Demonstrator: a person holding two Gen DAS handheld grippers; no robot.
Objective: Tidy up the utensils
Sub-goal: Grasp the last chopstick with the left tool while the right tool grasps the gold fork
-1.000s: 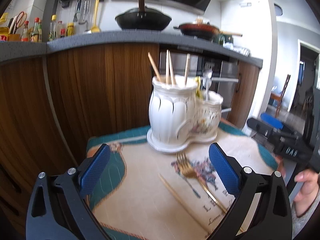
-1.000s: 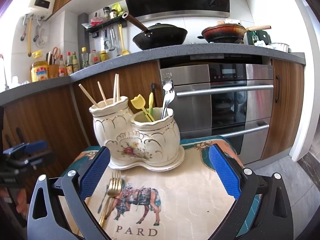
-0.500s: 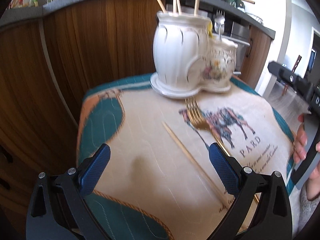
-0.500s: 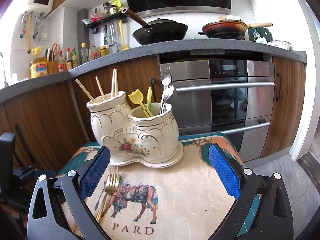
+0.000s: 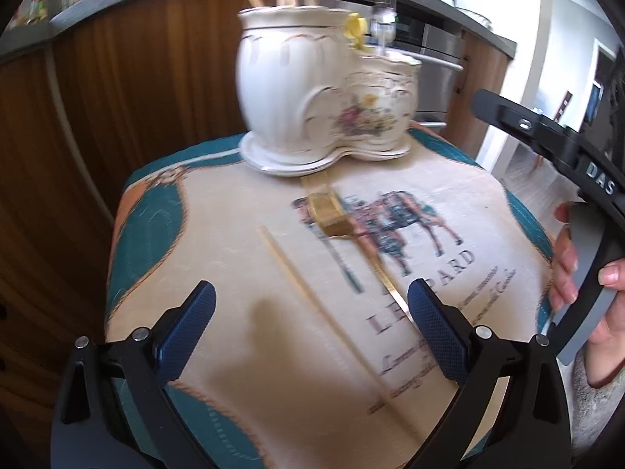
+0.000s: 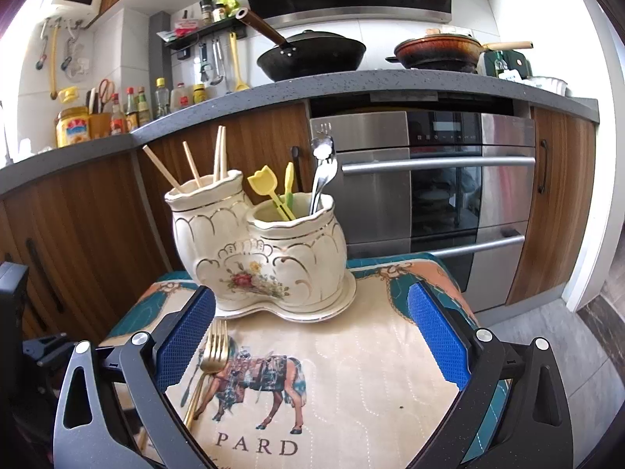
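Note:
A cream two-pot ceramic utensil holder [image 5: 324, 97] [image 6: 261, 258] stands at the back of a cloth-covered stool. Its tall pot holds several chopsticks [image 6: 218, 156]; its low pot holds yellow and green picks [image 6: 269, 191] and a steel spoon [image 6: 322, 172]. A gold fork [image 5: 332, 215] [image 6: 213, 355] and one loose wooden chopstick [image 5: 312, 301] lie on the cloth. My left gripper [image 5: 310, 330] is open and empty, low over the chopstick. My right gripper [image 6: 310, 336] is open and empty, in front of the holder; it also shows at the right of the left wrist view [image 5: 547, 136].
The horse-print cloth [image 6: 351, 371] covers a small stool with drop-offs on all sides. Wooden cabinets [image 6: 78, 234] and a steel oven [image 6: 429, 195] stand close behind. The counter above carries pans [image 6: 312, 56] and bottles.
My left gripper has tilted down and moved in over the cloth, so the loose chopstick now lies between its fingers. The right gripper has drifted slightly closer to the holder.

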